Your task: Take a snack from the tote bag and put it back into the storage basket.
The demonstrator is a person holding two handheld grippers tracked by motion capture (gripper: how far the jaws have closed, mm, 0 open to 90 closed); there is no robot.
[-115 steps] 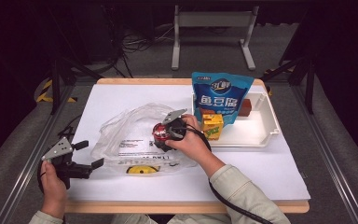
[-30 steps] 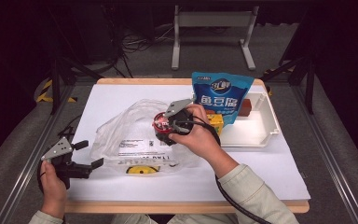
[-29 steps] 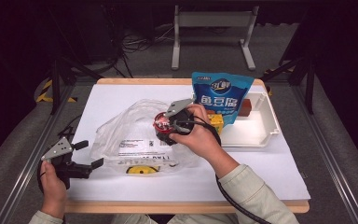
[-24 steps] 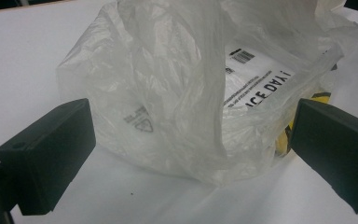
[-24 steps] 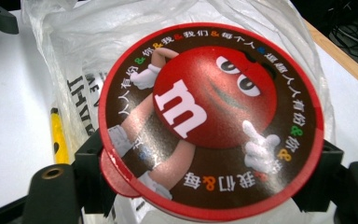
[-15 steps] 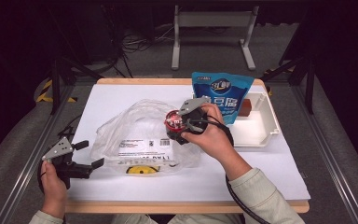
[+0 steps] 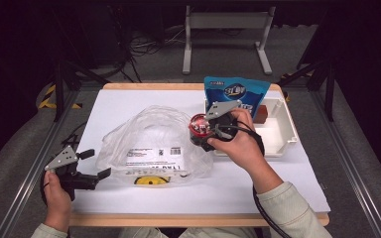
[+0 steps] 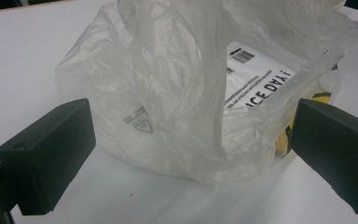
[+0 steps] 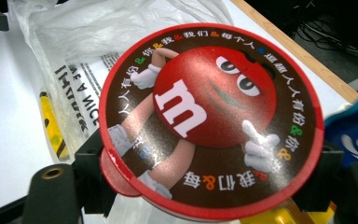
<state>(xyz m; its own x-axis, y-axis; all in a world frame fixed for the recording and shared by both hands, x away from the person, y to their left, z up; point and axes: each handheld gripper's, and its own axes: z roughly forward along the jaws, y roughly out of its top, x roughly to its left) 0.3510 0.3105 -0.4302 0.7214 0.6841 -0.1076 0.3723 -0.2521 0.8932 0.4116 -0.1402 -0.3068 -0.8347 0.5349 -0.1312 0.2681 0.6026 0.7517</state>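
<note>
**Candy tub to the bag**

My left gripper (image 7: 95,165) waits with jaws apart at the plastic bag (image 7: 154,144)'s 9 o'clock. My right gripper (image 7: 202,133) clamps the candy tub (image 9: 209,121) at its 3 o'clock; I'd keep it level, aiming for the mouth.

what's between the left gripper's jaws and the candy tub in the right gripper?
The clear plastic bag: high view has it spread between the left gripper and the round M&M's tub in the right gripper; left gripper view shows its crumpled end before open jaws.
</note>
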